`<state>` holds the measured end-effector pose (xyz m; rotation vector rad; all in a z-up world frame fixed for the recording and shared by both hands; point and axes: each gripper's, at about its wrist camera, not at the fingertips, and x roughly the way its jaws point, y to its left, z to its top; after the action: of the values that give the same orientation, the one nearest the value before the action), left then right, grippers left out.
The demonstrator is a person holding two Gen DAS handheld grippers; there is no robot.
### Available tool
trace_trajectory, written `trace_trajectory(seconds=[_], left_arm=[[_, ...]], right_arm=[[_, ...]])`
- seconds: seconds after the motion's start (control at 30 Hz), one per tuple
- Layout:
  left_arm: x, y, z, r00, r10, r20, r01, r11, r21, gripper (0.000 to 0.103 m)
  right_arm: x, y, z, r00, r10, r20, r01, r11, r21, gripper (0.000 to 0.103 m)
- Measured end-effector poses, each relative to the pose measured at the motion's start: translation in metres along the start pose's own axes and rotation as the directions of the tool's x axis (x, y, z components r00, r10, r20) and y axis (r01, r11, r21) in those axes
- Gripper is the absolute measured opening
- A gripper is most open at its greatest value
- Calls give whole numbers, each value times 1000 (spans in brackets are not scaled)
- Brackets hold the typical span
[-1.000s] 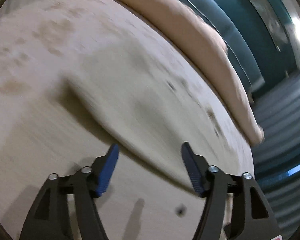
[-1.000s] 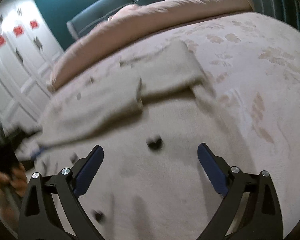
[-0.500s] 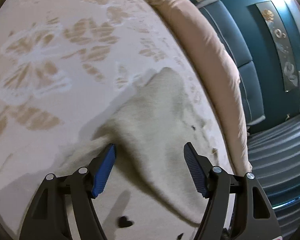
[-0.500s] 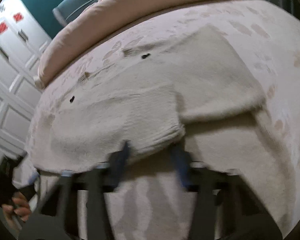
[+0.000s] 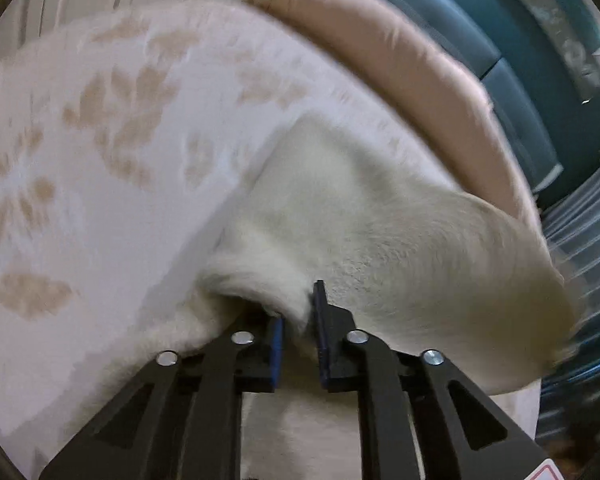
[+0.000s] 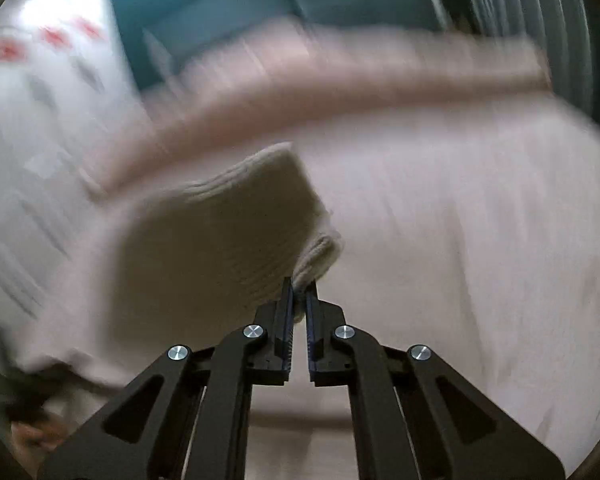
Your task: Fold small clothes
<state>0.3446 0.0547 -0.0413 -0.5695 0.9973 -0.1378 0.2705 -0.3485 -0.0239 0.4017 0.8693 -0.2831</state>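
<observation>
Setting: one bed (image 5: 100,208) with a pale cover printed with tan leaf shapes; one long pink bolster (image 5: 400,64) lies along its far edge, with a teal padded headboard (image 5: 512,80) behind it.
Garments in view: one cream knitted garment (image 5: 400,240), fuzzy in texture, lying on the bed cover near the bolster side.
Garment, right wrist view: the same cream knit (image 6: 228,232) shows a ribbed edge, lifted and folded over; much of this view is blurred.
Grippers: two, one in each wrist view.
Left gripper (image 5: 298,320): its two blue-padded fingers (image 5: 277,338) have just been closing and now pinch a bunched fold of the cream garment, with fabric between the pads.
Right gripper (image 6: 299,304): its two fingers (image 6: 286,320) are drawn nearly together and clamped on a rolled edge of the garment, which sticks out just past the tips.
Where the garment is: on the bed, gripped at two places, one by each gripper.
Person: part of one hand (image 6: 28,436) shows at the lower left of the right wrist view, too blurred to say more.
Other background: white panelled doors (image 6: 40,92) with three red marks at left, blurred.
</observation>
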Motion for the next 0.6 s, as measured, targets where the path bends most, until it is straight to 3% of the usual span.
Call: trace_trajectory(seconds=[0.03, 0.1, 0.2, 0.23, 0.3, 0.37, 0.43, 0.5, 0.6], left_arm=[[2, 3, -3, 1000, -8, 9, 8, 1000, -5, 10], [0, 3, -5, 1000, -8, 29, 7, 1000, 23, 11], [0, 6, -9, 999, -19, 50, 17, 999, 48, 14], [1, 8, -10, 998, -26, 57, 24, 999, 49, 14], [-1, 11, -15, 995, -47, 85, 42, 998, 56, 14], [-2, 13, -17, 993, -62, 100, 57, 997, 52, 14], [-3, 16, -19, 989, -89, 119, 84, 996, 42, 14], [-5, 19, -21, 985, -112, 128, 109, 994, 31, 14], [-4, 22, -21, 982, -129, 135, 127, 992, 23, 14]], right_arm=[[16, -16, -9, 998, -7, -56, 10, 999, 46, 4], [5, -25, -12, 997, 80, 14, -81, 992, 100, 4], [-17, -24, -11, 987, 131, 91, -139, 987, 86, 5], [-11, -24, -12, 992, 102, 77, -107, 992, 65, 5], [20, -26, -17, 999, 6, -32, -5, 999, 37, 4], [9, -32, -20, 999, 32, 11, -33, 993, 112, 8], [-21, -25, -18, 993, -44, 109, 24, 984, 178, 12], [-35, -3, -17, 986, 21, 163, -48, 985, 166, 11], [-24, 65, -8, 982, 164, 98, -166, 986, 14, 11]])
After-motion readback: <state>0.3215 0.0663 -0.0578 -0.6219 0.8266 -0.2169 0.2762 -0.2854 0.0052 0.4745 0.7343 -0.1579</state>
